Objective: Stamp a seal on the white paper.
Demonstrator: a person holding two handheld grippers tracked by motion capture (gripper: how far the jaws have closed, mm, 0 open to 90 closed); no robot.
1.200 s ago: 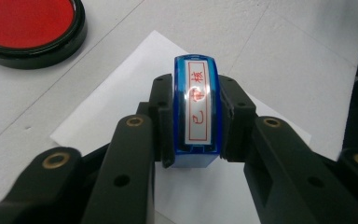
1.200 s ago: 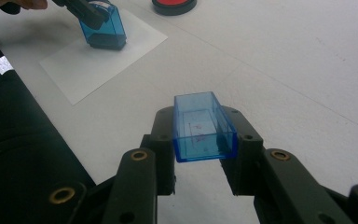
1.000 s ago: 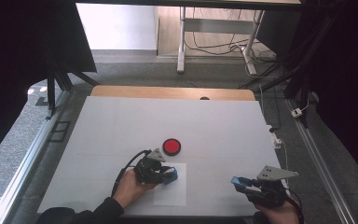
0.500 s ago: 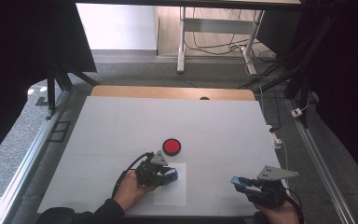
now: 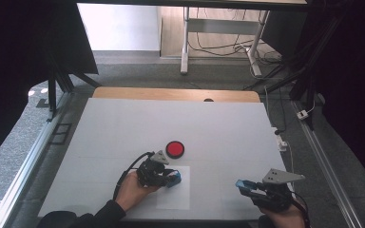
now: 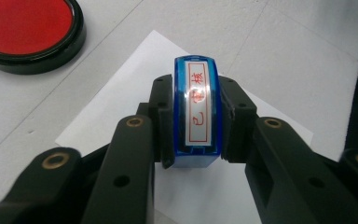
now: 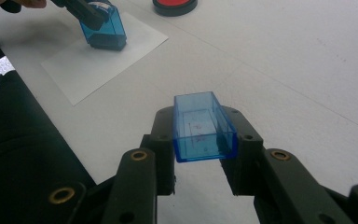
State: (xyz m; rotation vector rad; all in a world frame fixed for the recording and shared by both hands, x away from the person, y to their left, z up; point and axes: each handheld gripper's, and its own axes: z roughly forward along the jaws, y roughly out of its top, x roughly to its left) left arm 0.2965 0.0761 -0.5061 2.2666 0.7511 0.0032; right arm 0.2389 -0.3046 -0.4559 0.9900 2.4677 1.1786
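While both hands stay put, the stamp (image 6: 196,116) remains on the paper (image 6: 265,112).

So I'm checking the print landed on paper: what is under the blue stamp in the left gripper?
The blue stamp, clamped in the left gripper, stands on the white sheet of paper, which lies on the table. Its base covers the spot beneath, so any print is hidden.
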